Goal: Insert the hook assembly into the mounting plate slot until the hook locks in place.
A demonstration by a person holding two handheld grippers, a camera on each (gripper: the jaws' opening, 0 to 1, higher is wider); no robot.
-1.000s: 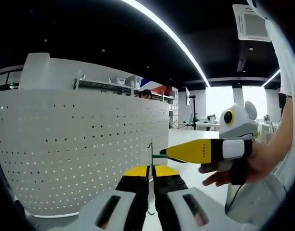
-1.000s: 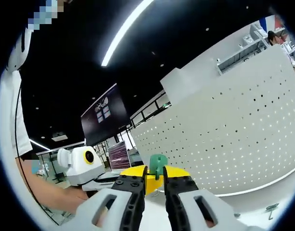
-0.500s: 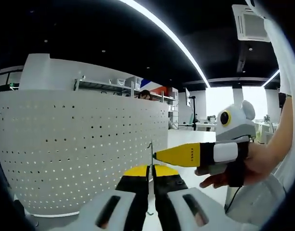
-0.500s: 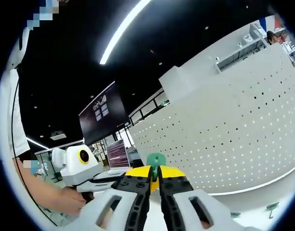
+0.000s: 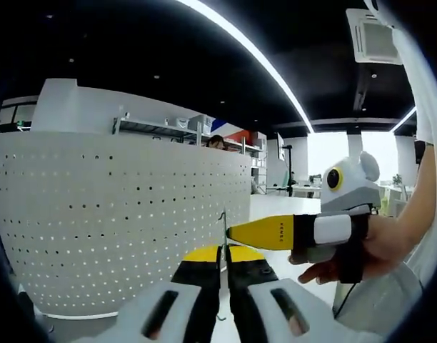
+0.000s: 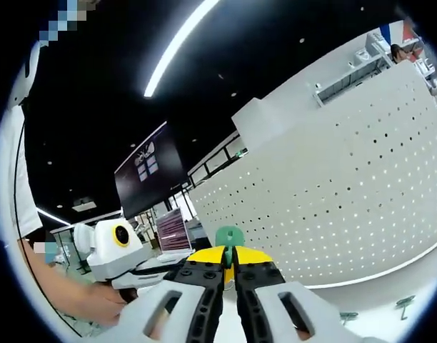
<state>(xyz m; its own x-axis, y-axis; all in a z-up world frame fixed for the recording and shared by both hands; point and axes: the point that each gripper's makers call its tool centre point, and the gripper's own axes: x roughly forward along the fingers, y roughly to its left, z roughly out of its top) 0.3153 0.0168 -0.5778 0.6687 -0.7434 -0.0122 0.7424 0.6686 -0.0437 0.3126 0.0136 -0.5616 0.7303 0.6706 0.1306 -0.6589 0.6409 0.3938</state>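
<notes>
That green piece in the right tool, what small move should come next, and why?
Probably ease the right tool a touch further toward the thin metal plate held edge-on in the left tool: the green hook piece is pinched and its tip already meets the plate.

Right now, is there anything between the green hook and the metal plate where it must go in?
Nothing visible. The right gripper holds the green hook and, in the left gripper view, its yellow tip has come up against the thin plate held on edge by the left gripper. No object lies between them.
</notes>
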